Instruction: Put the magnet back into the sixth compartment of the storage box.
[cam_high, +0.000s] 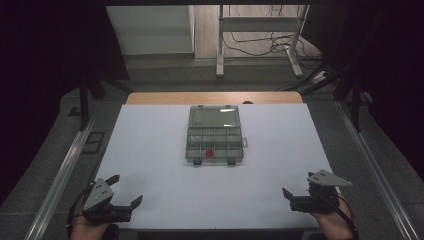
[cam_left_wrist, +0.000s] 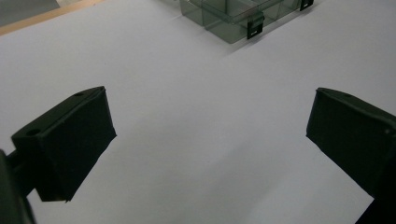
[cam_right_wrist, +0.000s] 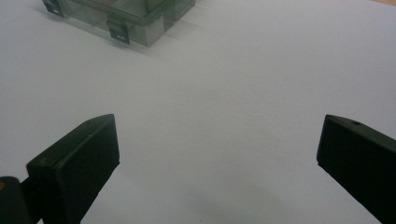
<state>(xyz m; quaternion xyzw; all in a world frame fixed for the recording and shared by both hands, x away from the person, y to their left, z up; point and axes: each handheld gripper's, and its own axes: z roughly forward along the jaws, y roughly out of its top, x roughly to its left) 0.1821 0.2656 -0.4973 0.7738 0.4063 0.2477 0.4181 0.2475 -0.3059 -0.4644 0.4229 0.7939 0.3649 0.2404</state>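
A clear plastic compartment box (cam_high: 215, 142) sits at the middle of the white table top (cam_high: 165, 185), its lid (cam_high: 215, 118) lying back on the far side. A small red piece (cam_high: 209, 152) rests in one front compartment. My left gripper (cam_high: 128, 188) lies at the near left corner, open and holding nothing. In the left gripper view its jaws stand wide apart (cam_left_wrist: 210, 126), with the box (cam_left_wrist: 229, 18) far ahead. My right gripper (cam_high: 296, 184) rests at the near right, also open and holding nothing. In the right gripper view (cam_right_wrist: 217, 140) the box corner (cam_right_wrist: 140, 23) lies ahead to the left.
Black latches (cam_high: 232, 162) hang on the box's front wall. A wooden strip (cam_high: 214, 98) runs along the table's far edge. Metal rails (cam_high: 65, 170) flank the table on both sides. A white stand (cam_high: 260, 35) and cables lie on the floor beyond.
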